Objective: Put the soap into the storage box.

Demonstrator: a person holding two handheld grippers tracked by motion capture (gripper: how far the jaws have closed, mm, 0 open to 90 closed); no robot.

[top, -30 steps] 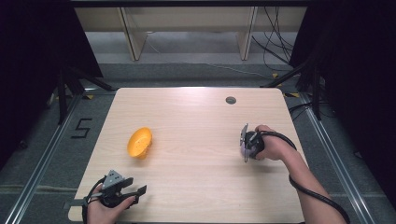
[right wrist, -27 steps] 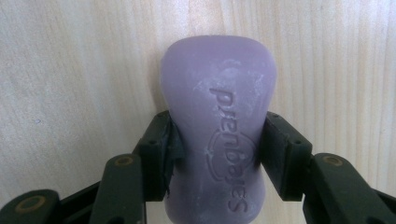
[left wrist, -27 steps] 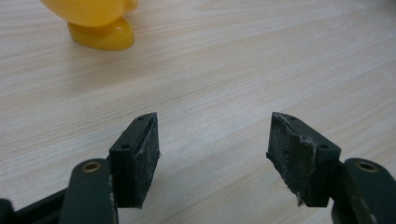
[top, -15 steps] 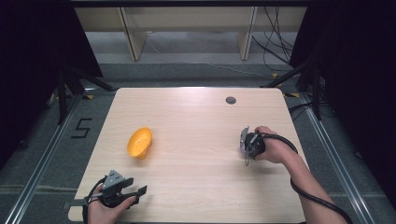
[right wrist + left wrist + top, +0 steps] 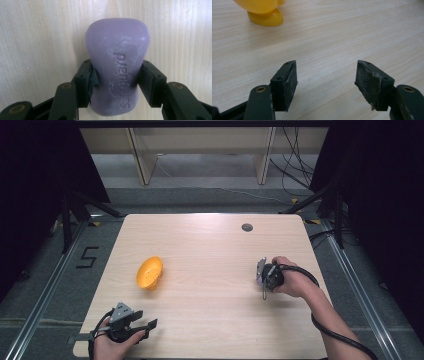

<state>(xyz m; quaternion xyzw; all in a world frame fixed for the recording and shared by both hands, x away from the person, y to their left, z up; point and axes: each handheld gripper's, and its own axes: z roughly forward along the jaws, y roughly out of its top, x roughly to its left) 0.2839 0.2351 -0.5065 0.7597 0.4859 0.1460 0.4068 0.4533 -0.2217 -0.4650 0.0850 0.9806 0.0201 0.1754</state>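
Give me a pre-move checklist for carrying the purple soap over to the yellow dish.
1. Grip on the purple soap bar: the right gripper has both jaws pressed on its narrow waist. Ok.
2. Bar centred between the jaws: roughly even overhang each side. Ok.
3. Yellow dish ready: it sits tilted, not flat. Not ok.
4. Dish empty: inside not readable. Cannot tell.
5. Left gripper free to steady the dish: jaws apart, nothing between them. Ok.
6. Path across the table: bare wood between bar and dish. Ok.
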